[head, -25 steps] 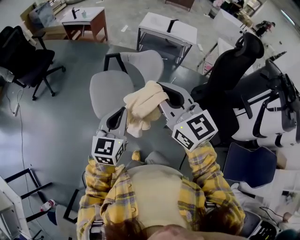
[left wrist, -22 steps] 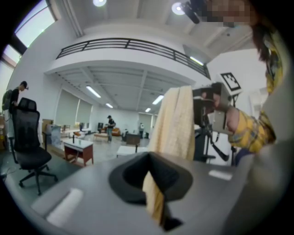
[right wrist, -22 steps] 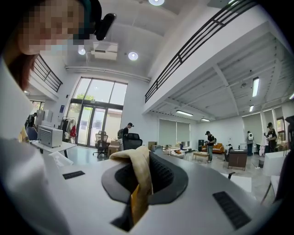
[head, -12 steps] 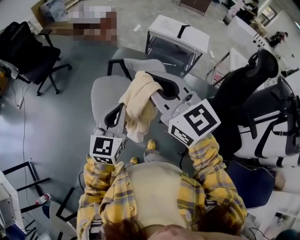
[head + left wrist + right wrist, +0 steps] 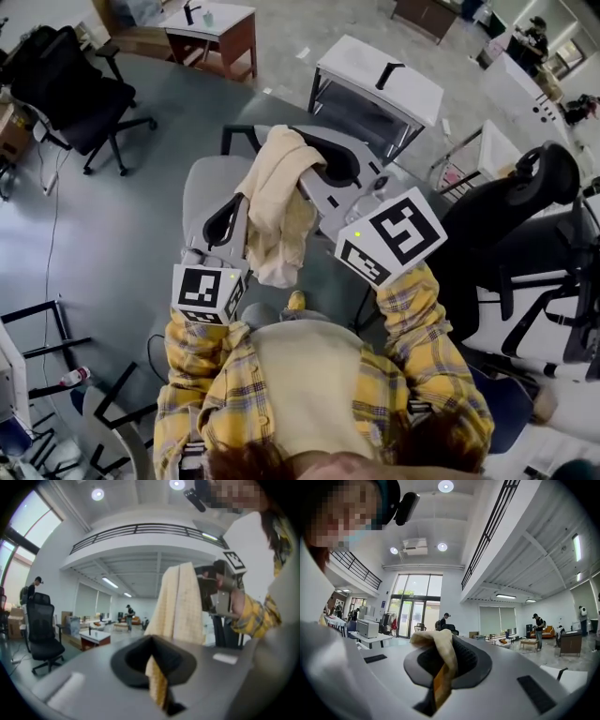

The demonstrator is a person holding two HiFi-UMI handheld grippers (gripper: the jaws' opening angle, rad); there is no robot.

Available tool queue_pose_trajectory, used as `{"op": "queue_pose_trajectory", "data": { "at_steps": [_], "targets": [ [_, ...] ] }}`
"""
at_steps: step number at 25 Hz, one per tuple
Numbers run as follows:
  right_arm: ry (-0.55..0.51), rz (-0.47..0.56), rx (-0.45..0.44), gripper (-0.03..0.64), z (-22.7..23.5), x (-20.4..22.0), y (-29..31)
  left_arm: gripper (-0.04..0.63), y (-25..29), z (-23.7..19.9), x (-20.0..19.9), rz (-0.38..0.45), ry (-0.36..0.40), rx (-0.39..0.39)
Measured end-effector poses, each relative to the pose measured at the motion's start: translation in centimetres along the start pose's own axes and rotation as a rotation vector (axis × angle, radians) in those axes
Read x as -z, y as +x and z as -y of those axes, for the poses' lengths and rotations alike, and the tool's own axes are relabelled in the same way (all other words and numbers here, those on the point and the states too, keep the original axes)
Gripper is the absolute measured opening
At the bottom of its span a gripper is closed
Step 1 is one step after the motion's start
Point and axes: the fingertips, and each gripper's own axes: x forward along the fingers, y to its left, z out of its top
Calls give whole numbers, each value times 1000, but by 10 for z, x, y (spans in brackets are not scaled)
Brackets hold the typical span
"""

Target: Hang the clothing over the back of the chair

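Head view: our left gripper [image 5: 240,201] and right gripper [image 5: 312,159] fingers pinch the garment [image 5: 281,220]; bunched, it may slip off the chair [image 5: 208,186].

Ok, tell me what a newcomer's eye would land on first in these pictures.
The cream clothing stands out first. It is held up in the middle of the head view, pinched by the left gripper on one side and the right gripper on the other. Below it stands the grey chair, and nearest the camera are the person's yellow plaid sleeves.
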Motion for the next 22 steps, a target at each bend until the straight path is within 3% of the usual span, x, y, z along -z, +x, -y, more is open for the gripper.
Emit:
{"op": "queue_pose_trajectory", "data": {
  "at_steps": [9, 22],
  "targets": [
    [-24, 20, -3, 26, 20, -13, 39, 5, 18, -33, -11, 33, -4, -17],
    [-101, 72, 94, 26, 42, -47, 101, 5, 35, -101, -25, 68, -1, 19]
  ]
}}
